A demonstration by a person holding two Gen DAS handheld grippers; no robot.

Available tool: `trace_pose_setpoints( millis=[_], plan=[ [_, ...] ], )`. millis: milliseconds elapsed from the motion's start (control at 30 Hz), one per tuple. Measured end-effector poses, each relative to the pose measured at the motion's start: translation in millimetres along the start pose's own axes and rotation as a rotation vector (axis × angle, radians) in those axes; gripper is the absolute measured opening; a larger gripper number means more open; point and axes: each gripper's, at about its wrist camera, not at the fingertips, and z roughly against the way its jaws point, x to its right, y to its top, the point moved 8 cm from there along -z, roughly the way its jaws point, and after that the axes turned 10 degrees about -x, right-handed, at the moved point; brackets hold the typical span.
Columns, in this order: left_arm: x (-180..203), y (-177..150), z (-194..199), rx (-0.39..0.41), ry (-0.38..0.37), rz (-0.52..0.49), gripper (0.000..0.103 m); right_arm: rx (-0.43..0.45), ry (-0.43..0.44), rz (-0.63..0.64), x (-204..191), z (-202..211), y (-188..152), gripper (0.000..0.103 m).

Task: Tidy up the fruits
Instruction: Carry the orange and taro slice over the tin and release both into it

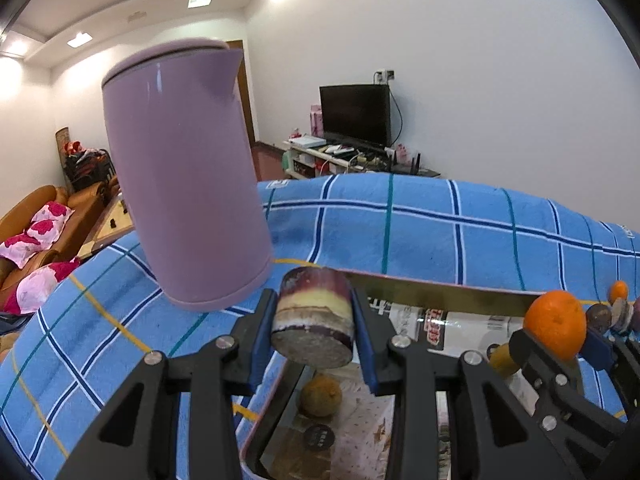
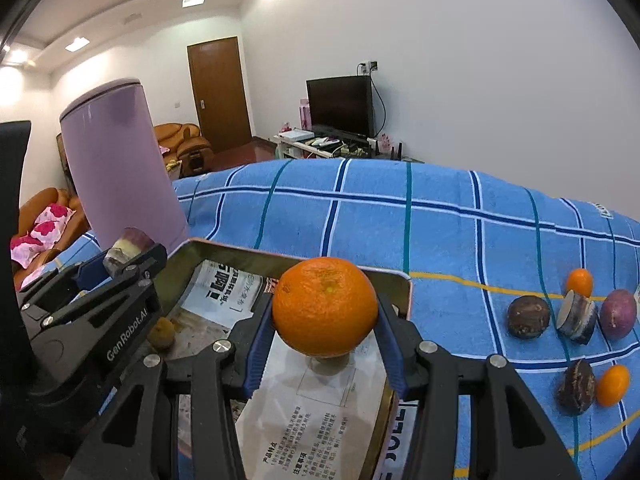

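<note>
Two fruits are carried at once: the left hand-held gripper [image 1: 314, 334] clamps a cut piece of sugarcane [image 1: 314, 316], and the right hand-held gripper [image 2: 324, 338] clamps an orange [image 2: 325, 306]. Both hang over the metal tray [image 2: 402, 292] on the blue checked cloth [image 2: 440, 220]. This looks like the placing step; next, each should lower and let go inside the tray, clear of the small brown fruit [image 2: 162, 332].

Before me: white walls [image 2: 460, 60], recessed ceiling lights [image 2: 195, 0], brown door [image 2: 219, 92], dark television [image 2: 340, 105] on low stand [image 2: 316, 146], tan leather sofa [image 1: 48, 216].
</note>
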Motion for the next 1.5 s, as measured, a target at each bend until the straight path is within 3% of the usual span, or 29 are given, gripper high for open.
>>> trace_pose_setpoints(
  millis=[367, 700, 1033, 1100, 1167, 1200, 1500],
  plan=[
    [6.9, -9.4, -9.8, -0.041, 0.018, -0.039, 0.039, -0.035, -0.001, 0.009, -0.8, -7.0, -3.5, 0.050],
    [8.7, -10.7, -11.4, -0.057, 0.012, -0.041, 0.039, -0.056, 0.080, 0.029, -8.0, -8.7, -6.8, 0.052],
    [9.8, -10.4, -13.1, -0.061, 0.010, -0.042, 0.039, -0.001, 0.141, -0.004, -5.4, 1.2, -7.5, 0.053],
    [9.2, -10.5, -12.9, -0.062, 0.010, -0.042, 0.039, 0.023, 0.137, -0.017, -2.9, 6.2, -7.3, 0.055],
    [9.8, -10.4, -13.1, -0.062, 0.010, -0.042, 0.039, 0.048, 0.123, -0.040, 2.4, 11.2, -6.5, 0.070],
    [9.5, -10.4, -12.9, -0.062, 0.009, -0.041, 0.039, 0.062, 0.116, -0.056, 5.9, 13.7, -5.9, 0.072],
    [6.9, -11.4, -12.0, -0.064, 0.010, -0.030, 0.043, 0.098, 0.086, -0.127, 23.4, 18.3, -2.0, 0.073]
  ],
)
